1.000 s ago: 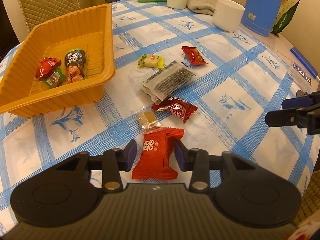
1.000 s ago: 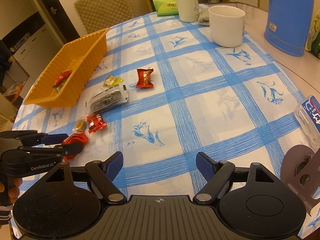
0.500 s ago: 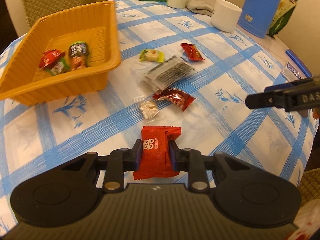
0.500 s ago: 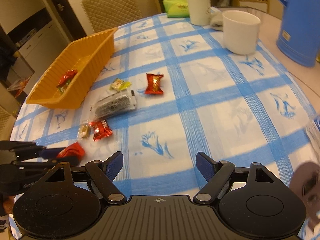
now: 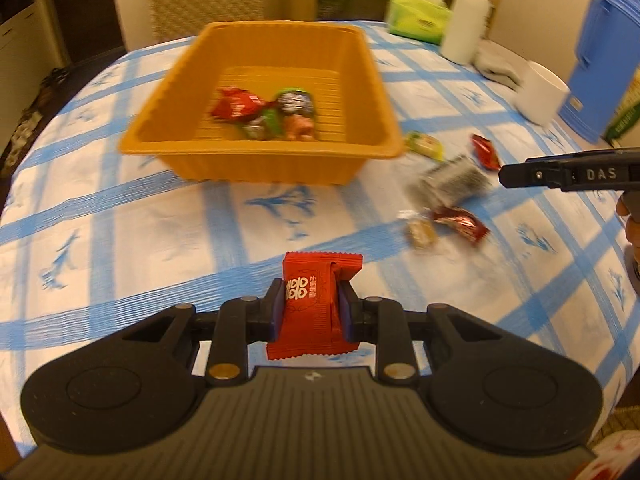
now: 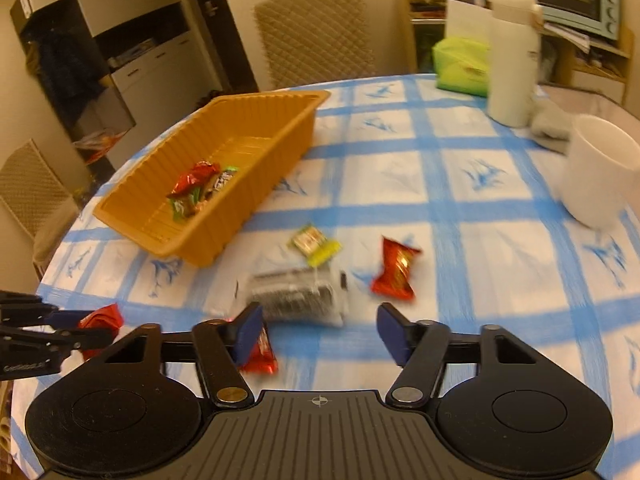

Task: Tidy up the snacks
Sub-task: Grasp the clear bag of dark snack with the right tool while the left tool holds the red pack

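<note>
My left gripper (image 5: pixel 311 312) is shut on a red snack packet (image 5: pixel 314 306) and holds it above the tablecloth, facing the orange tray (image 5: pixel 256 148). The tray holds several wrapped candies (image 5: pixel 264 114). My right gripper (image 6: pixel 320 334) is open and empty, low over the loose snacks: a clear pack of dark snacks (image 6: pixel 298 296), a red candy (image 6: pixel 396 270), a yellow-green candy (image 6: pixel 316 244) and a dark red candy (image 6: pixel 260 354) by its left finger. The left gripper with its packet (image 6: pixel 102 318) shows at the left edge of the right wrist view.
A white mug (image 6: pixel 600 172), a white bottle (image 6: pixel 512 60), a green tissue pack (image 6: pixel 460 66) and a blue jug (image 5: pixel 604 64) stand at the back right of the round table. A small tan candy (image 5: pixel 420 232) lies by the dark red one (image 5: pixel 460 220). Chairs stand behind the table.
My left gripper has closed on the red packet, lifted it and turned toward the orange tray. My right gripper has moved left and forward, down to the loose snacks.
</note>
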Motion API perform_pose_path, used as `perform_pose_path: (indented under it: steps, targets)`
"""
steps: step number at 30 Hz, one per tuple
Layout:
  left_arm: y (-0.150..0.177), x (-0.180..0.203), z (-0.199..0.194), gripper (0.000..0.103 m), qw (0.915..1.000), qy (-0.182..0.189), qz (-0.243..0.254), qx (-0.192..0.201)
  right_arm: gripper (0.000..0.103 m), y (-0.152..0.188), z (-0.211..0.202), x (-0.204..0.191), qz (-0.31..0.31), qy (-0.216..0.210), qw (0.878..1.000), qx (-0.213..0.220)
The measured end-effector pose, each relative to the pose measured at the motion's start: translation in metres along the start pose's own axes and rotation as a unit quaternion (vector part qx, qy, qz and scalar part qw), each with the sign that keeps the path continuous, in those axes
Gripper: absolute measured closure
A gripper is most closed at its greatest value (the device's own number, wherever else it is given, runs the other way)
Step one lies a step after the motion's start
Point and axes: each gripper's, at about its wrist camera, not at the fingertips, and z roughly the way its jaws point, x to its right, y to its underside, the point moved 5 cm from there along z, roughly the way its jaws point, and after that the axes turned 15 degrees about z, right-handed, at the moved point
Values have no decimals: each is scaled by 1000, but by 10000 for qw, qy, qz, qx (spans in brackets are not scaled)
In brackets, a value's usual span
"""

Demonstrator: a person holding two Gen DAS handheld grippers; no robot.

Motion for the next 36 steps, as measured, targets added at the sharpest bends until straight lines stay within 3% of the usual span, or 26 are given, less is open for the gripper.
perform_pose_path:
  steps: [5,16,27,36]
  targets:
    - [7,-15,-5,78,9997,-169,-195,-19,58,-21,26,-6,-20,-145,9999,-56]
    - [16,-34,-8,78,9983,-315,-483,-95,59,-38,66,-6,85,-247,9986,-453]
    - [15,-40,-3,78,9979,-290,-573,-105,59,0,35,11,517,-161,9954,-789]
    - [10,-46,-2,78,9974,-361,-615,-82,59,5,27,-4,-25,31,9989,-468]
